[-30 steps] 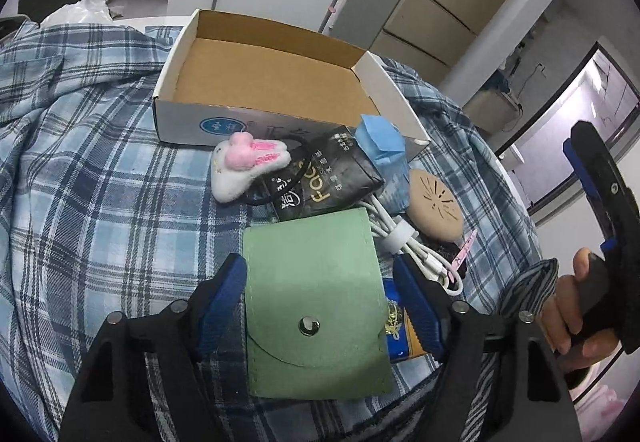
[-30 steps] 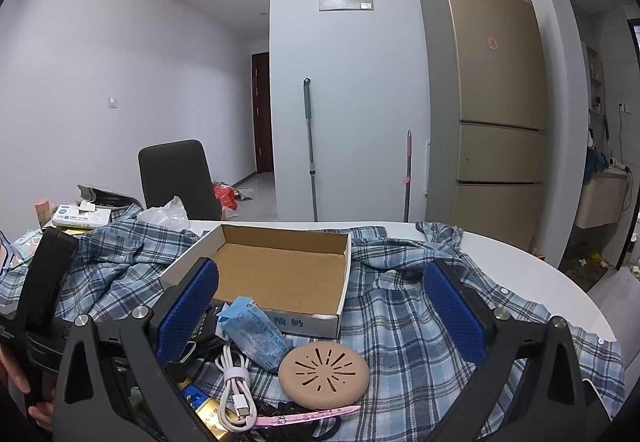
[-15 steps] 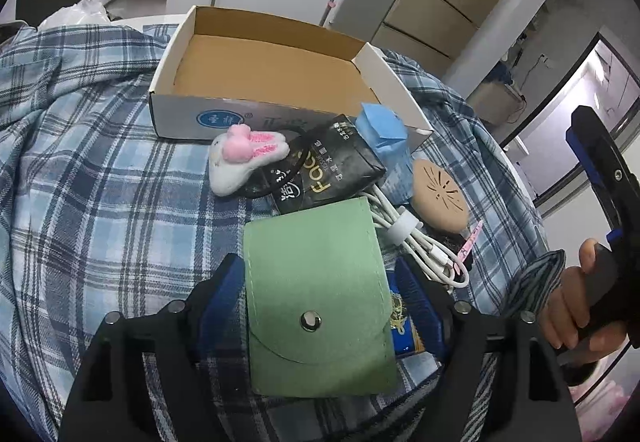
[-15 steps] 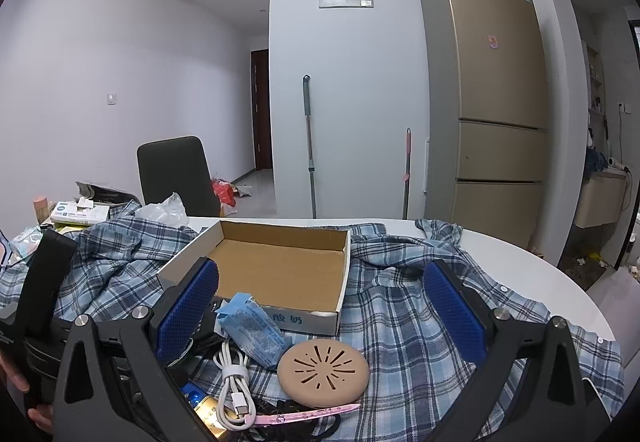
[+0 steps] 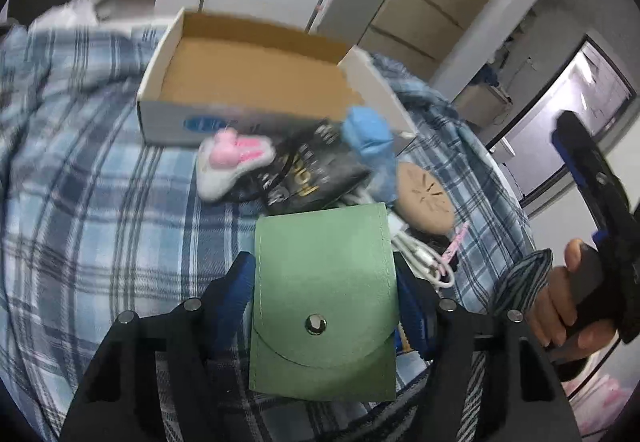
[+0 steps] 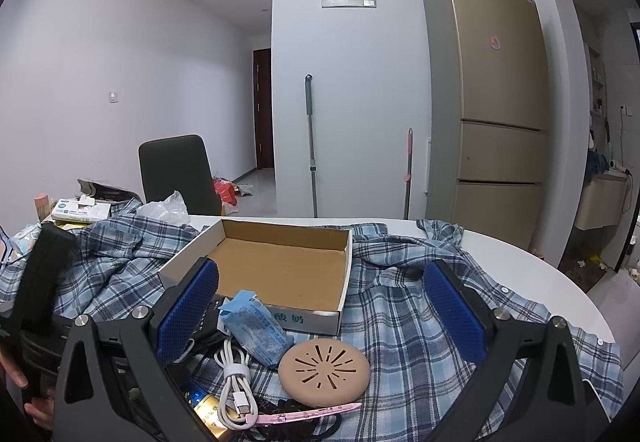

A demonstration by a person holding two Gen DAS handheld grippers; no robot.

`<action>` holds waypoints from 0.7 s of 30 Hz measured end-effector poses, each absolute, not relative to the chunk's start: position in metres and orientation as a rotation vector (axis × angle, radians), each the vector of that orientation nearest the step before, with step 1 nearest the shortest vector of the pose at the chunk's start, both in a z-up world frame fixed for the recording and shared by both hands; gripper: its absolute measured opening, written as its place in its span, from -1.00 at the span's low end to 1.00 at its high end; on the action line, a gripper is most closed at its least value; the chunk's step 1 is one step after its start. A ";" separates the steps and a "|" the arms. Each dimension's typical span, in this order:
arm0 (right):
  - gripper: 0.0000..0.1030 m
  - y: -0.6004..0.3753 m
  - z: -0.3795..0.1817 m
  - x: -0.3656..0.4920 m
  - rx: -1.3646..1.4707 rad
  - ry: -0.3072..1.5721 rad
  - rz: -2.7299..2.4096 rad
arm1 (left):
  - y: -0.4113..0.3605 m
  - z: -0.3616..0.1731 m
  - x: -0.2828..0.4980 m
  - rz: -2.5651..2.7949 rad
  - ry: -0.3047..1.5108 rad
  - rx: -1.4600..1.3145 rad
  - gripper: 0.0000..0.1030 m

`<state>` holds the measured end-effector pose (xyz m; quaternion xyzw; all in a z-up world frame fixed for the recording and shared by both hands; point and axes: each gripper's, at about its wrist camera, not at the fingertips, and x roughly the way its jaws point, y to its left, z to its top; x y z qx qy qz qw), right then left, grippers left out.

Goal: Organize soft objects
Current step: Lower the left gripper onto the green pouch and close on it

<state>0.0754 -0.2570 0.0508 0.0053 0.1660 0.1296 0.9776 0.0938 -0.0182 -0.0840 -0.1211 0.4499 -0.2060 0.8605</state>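
My left gripper (image 5: pixel 325 284) is shut on a green felt pouch (image 5: pixel 324 298) with a metal snap, held just above the plaid shirt (image 5: pixel 100 201). Ahead lie a pink and white plush bunny (image 5: pixel 232 161), a black packet (image 5: pixel 316 173), a blue tissue pack (image 5: pixel 370 137), a tan round pad (image 5: pixel 426 197) and a white cable (image 5: pixel 424 258). An open cardboard box (image 5: pixel 256 81) stands behind them. My right gripper (image 6: pixel 320 306) is open and empty, over the tissue pack (image 6: pixel 256 322), pad (image 6: pixel 324 366), cable (image 6: pixel 236 374) and box (image 6: pixel 280 266).
The plaid shirt (image 6: pixel 400 322) covers a round white table (image 6: pixel 520 262). A black chair (image 6: pixel 176 169), a plastic bag (image 6: pixel 168 207) and a tissue box (image 6: pixel 78 207) are at the back left. A fridge (image 6: pixel 488 101) stands at the back right.
My left gripper has closed on the green pouch and lifted it slightly toward the box; the view is now blurred with motion. The right gripper has barely moved.
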 end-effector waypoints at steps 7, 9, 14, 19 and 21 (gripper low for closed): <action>0.99 -0.258 0.050 0.078 0.021 0.347 0.255 | -0.059 -0.071 0.067 -0.474 0.845 0.020 0.33; 0.99 -0.260 0.050 0.078 0.025 0.348 0.254 | -0.070 -0.072 0.063 -0.491 0.847 0.079 0.34; 0.99 -0.261 0.051 0.077 0.024 0.344 0.256 | -0.070 -0.082 0.071 -0.512 0.923 0.062 0.46; 0.99 -0.258 0.051 0.076 0.012 0.339 0.260 | -0.062 -0.083 0.076 -0.523 0.955 0.006 0.50; 0.99 -0.258 0.051 0.076 0.012 0.338 0.259 | -0.063 -0.083 0.075 -0.517 0.952 0.014 0.50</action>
